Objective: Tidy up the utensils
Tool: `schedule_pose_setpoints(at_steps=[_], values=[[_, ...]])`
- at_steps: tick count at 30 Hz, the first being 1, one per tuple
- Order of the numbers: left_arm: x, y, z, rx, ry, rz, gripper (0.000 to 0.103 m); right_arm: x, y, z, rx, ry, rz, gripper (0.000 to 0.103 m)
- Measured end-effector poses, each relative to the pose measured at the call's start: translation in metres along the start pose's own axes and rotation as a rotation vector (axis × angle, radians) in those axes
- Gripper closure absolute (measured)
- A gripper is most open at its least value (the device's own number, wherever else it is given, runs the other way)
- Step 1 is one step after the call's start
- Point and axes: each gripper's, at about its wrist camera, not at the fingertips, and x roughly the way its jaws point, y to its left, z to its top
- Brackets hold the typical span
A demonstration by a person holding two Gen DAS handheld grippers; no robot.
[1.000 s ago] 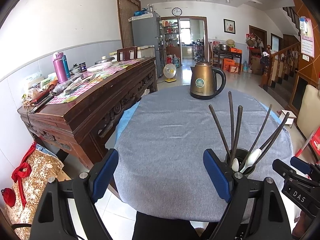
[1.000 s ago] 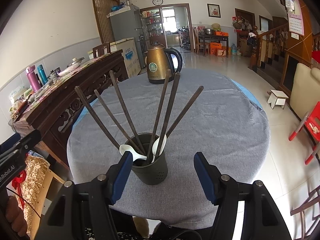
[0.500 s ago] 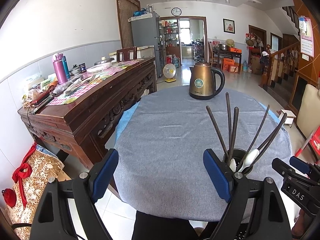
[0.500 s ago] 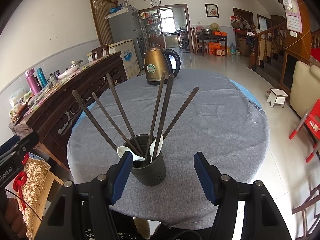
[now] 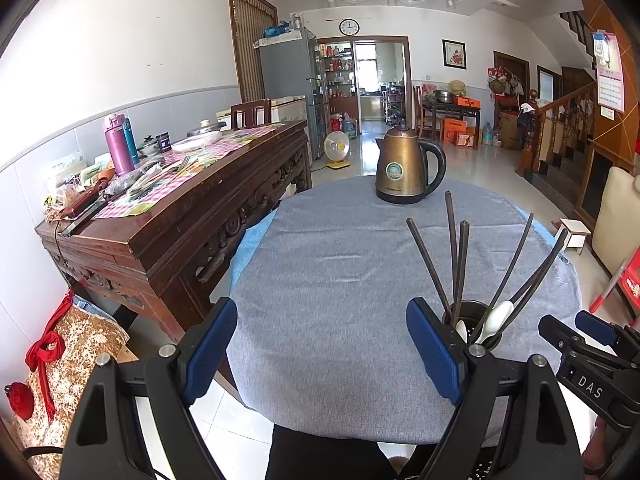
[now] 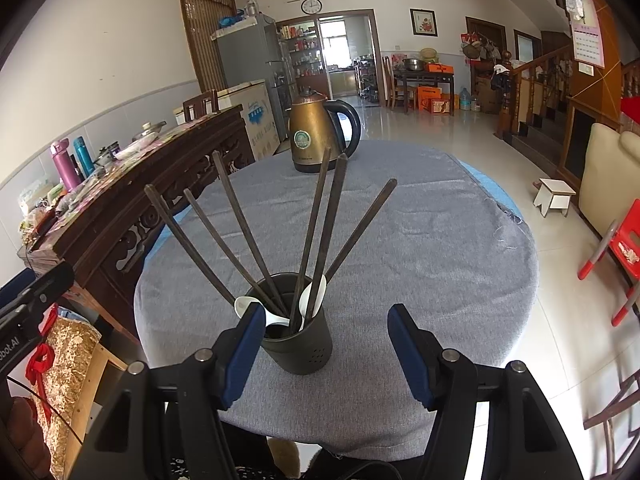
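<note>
Chopsticks [image 6: 256, 240] and two white spoons [image 6: 312, 298] are already standing in the dark cup [image 6: 298, 340], lower centre, on the worktop [image 6: 440, 248]; nothing loose showing. Both tools [image 6: 324, 356] [image 5: 320, 352] are hanging apart, empty; task looking finished.

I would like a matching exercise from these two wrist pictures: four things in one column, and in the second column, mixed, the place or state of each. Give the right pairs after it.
Things
1. bronze-coloured electric kettle
2. dark wooden chopsticks
3. white ceramic spoons
4. left gripper

Place or state
A. bowls low inside the dark round holder
B. open, over bare grey tablecloth
C. upright at the far side of the table
D. fanned out, leaning on the holder's rim

Pairs: 1-C, 2-D, 3-A, 4-B
</note>
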Motion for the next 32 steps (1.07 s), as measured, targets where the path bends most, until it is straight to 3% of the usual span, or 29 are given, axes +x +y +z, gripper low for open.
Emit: schedule_pose_setpoints(at_steps=[32], values=[[0.012, -0.004, -0.004, 0.012, 0.021, -0.028, 0.016, 0.006, -0.004, -0.005, 0.001, -0.003, -0.008, 0.036]])
